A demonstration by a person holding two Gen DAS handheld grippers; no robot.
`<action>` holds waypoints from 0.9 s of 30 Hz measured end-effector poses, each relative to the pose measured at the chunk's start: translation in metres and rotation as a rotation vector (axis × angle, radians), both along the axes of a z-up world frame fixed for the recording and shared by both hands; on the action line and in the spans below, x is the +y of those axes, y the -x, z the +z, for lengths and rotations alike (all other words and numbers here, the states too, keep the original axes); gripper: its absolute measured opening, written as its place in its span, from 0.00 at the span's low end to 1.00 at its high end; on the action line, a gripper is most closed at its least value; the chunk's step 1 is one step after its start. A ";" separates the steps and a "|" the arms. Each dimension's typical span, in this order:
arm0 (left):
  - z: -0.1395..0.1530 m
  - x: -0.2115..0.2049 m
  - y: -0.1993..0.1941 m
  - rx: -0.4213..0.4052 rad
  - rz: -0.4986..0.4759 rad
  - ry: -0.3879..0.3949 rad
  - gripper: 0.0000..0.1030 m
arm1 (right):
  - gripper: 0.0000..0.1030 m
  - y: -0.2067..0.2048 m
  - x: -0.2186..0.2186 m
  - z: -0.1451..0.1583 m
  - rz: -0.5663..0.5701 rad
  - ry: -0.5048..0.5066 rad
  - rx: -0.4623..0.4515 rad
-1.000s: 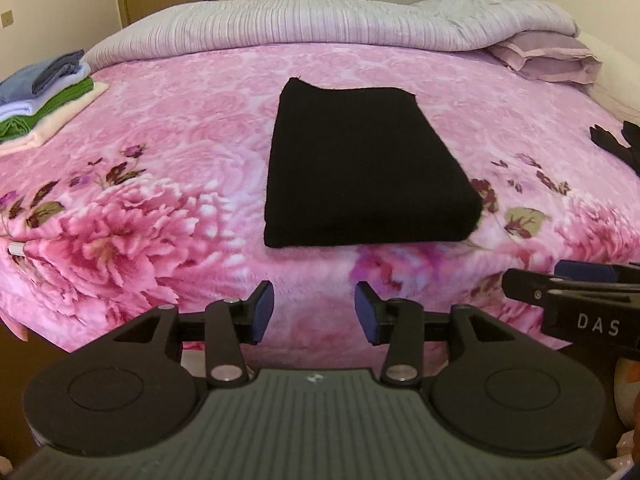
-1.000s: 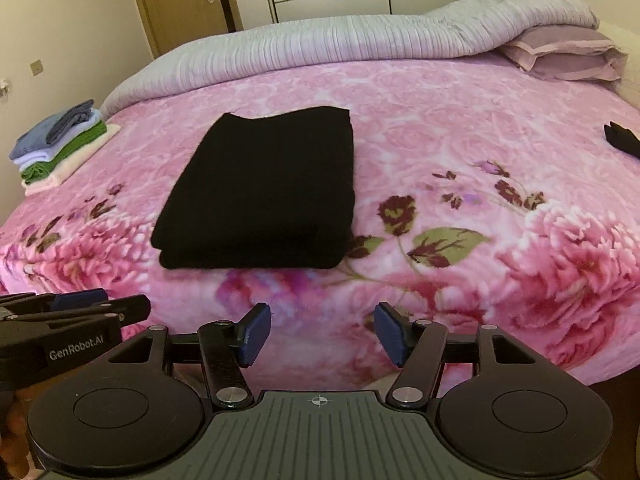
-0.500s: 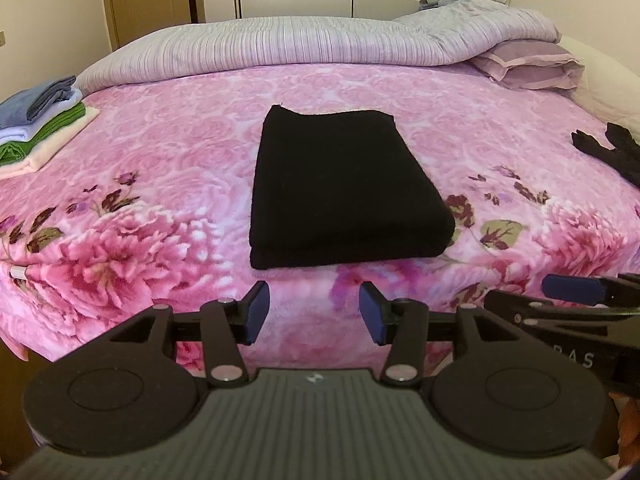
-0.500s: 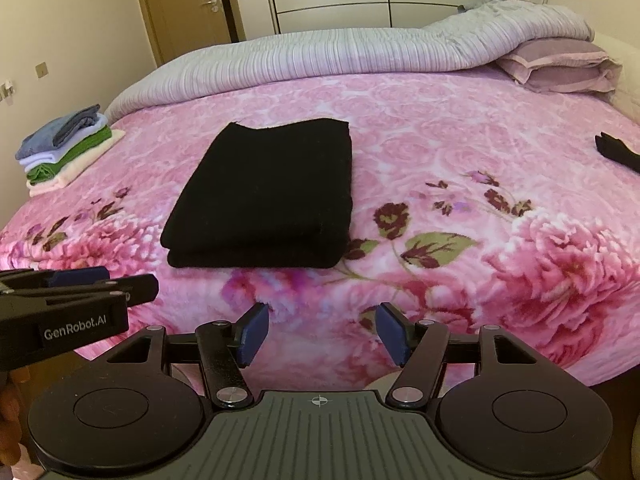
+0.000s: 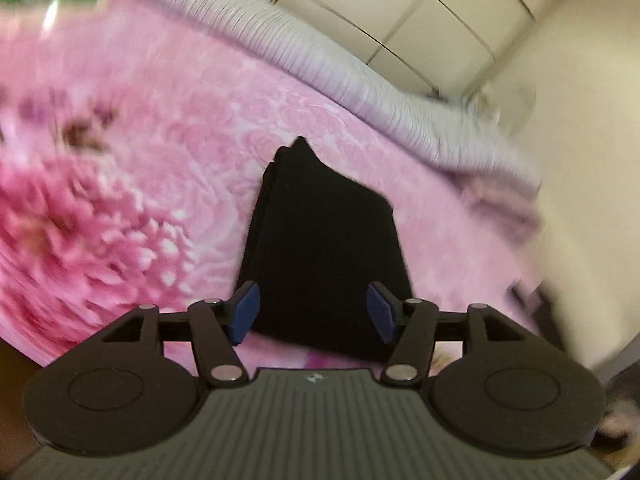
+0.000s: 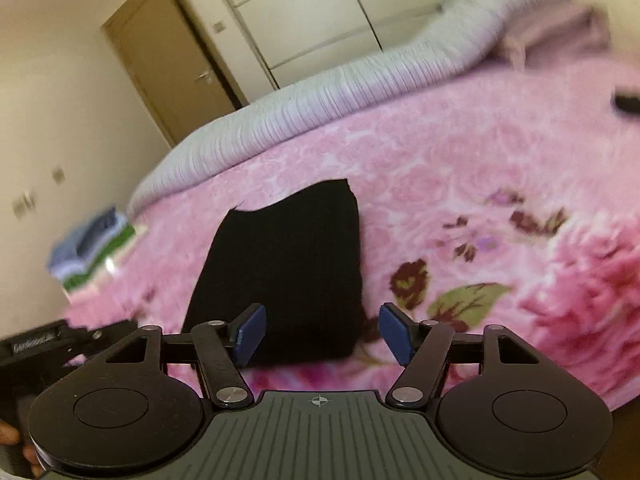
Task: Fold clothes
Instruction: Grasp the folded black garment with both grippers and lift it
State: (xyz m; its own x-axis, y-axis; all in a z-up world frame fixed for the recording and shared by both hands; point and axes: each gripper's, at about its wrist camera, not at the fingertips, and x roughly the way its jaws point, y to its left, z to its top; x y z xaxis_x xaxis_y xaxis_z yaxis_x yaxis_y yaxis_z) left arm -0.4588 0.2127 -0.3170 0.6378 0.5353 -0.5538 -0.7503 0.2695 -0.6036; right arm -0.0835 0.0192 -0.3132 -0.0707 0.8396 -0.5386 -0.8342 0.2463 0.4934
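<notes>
At lower left of the right wrist view: part of the left gripper [image 6: 60, 340], black, bearing white lettering too blurred to read, with fingertips of a hand [image 6: 16, 440] at the frame edge beneath. Left of centre, on the near edge of the bed: stack of folded clothes [image 6: 94, 250], blue on top, then pale, green and cream layers, lying well apart from the task garment. At centre: black folded garment [image 6: 288, 276], flat on the pink floral bedspread [image 6: 460, 184], near edge just beyond the fingers. At lower centre: right gripper [image 6: 322, 336], blue pads set wide, jaws just opened further, nothing clamped, garment seen through the gap but not pressed. At upper left: brown door [image 6: 168, 64]; upper centre: pale wardrobe fronts [image 6: 320, 12]; across the far side of the bed: grey ribbed duvet [image 6: 340, 92]; at far right edge: small dark item [image 6: 626, 102], blurred, kind not discernible. In the left wrist view, frame tilted and motion-blurred: bedspread with large pink bloom at left; at centre, same black garment [image 5: 324, 240], one corner pointing up the frame; at lower centre, left gripper [image 5: 314, 308], pads wide apart, jaws just opened further, no cloth gripped; at upper right, wardrobe and pale wall.
</notes>
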 end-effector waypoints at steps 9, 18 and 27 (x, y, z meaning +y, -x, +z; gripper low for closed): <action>-0.065 0.099 -0.007 -0.093 -0.004 0.212 0.54 | 0.68 -0.073 0.078 -0.062 -0.008 0.111 0.315; -0.093 0.141 -0.036 -0.163 -0.089 0.249 0.56 | 0.68 -0.093 0.131 -0.091 0.080 0.120 0.521; -0.107 0.157 -0.055 -0.209 -0.143 0.269 0.46 | 0.57 -0.081 0.172 -0.102 0.135 0.156 0.502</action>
State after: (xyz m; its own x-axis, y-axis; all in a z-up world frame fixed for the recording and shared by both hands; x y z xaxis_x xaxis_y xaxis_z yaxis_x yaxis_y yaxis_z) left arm -0.4040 0.3701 -0.4244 0.8099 0.2857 -0.5123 -0.5695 0.1740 -0.8034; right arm -0.0022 0.1907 -0.4150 -0.4532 0.7179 -0.5284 -0.5346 0.2555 0.8056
